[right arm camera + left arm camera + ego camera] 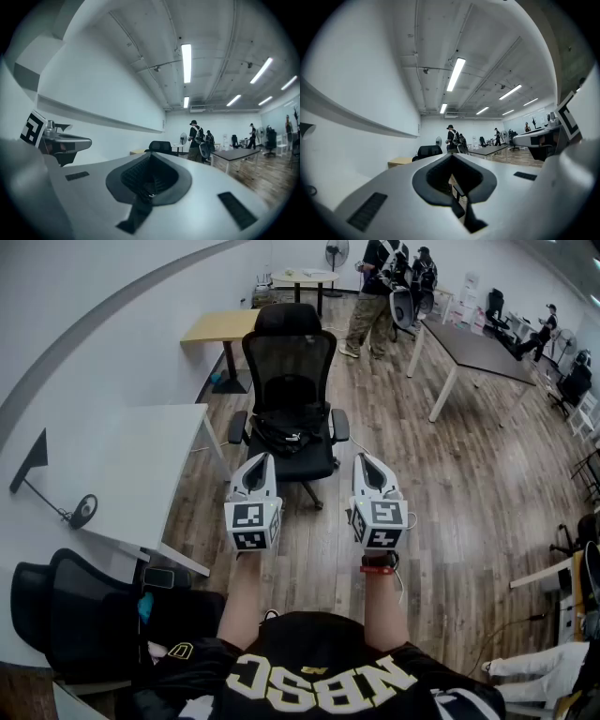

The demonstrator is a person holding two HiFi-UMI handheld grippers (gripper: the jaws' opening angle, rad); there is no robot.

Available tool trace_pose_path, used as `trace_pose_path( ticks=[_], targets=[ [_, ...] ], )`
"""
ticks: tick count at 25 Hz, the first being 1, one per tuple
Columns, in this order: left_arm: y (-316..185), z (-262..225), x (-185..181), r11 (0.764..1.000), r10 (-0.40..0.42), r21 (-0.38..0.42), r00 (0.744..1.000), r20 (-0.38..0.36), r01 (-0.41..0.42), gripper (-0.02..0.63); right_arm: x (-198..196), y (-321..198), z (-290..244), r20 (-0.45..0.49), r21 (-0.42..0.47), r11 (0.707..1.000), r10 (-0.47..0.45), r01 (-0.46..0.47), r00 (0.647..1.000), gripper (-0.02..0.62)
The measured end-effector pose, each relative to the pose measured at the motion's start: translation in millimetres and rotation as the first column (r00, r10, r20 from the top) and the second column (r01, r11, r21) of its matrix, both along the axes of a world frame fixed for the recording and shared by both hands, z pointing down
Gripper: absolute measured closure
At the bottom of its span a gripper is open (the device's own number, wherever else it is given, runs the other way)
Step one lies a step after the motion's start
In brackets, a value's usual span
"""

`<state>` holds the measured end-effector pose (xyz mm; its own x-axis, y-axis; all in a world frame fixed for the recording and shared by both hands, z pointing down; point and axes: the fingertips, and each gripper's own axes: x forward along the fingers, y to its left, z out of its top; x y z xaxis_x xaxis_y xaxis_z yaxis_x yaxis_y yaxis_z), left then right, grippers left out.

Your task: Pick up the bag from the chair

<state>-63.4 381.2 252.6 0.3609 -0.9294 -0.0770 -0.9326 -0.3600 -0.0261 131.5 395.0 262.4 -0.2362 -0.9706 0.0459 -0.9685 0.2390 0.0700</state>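
Black, floppy bag (289, 439) w/ looped straps slumped on seat of black mesh-back chair (291, 357), ahead of & between left gripper (259, 463) and right gripper (367, 461), touching neither, both w/ jaws pressed together, empty.

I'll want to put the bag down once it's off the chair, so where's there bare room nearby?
The white table left of the chair is bare except a black object at its left edge. The wood floor between chair and dark table is open. The bag crowds the seat.
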Motion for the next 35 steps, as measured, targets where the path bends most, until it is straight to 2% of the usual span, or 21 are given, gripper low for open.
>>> trace_pose_path(
  ticks=[5,13,16,20,26,30,35],
  targets=[
    [10,7,16,1.000,0.002,-0.028,1.000,0.011,-0.002,0.592,18,9,-4,-0.003,0.040,0.999,0.031,-0.031,1.000,0.588],
    [29,28,46,0.999,-0.017,-0.050,1.000,-0.016,0.016,0.592,36,20,33,0.074,-0.022,0.999,-0.045,0.047,0.996,0.588],
    [24,34,47,0.998,-0.025,-0.061,1.000,-0.017,0.024,0.592,27,13,45,0.088,-0.048,0.994,-0.098,0.102,0.991,0.588],
    [5,41,50,0.998,-0.020,-0.061,1.000,-0.011,0.020,0.592,21,-8,57,0.120,-0.065,0.989,-0.124,0.133,0.985,0.588],
    [-71,65,53,0.997,0.010,-0.076,1.000,-0.008,-0.011,0.592,7,-84,75,0.109,-0.079,0.985,-0.145,0.154,0.983,0.588],
    [-161,82,45,0.996,0.033,-0.083,0.999,-0.004,-0.033,0.592,-7,-169,95,0.113,-0.100,0.983,-0.139,0.151,0.984,0.588],
    [-294,81,40,0.993,0.073,-0.094,0.997,-0.005,-0.073,0.592,-17,-299,97,0.185,-0.127,0.980,-0.129,0.154,0.974,0.588]
  ],
)
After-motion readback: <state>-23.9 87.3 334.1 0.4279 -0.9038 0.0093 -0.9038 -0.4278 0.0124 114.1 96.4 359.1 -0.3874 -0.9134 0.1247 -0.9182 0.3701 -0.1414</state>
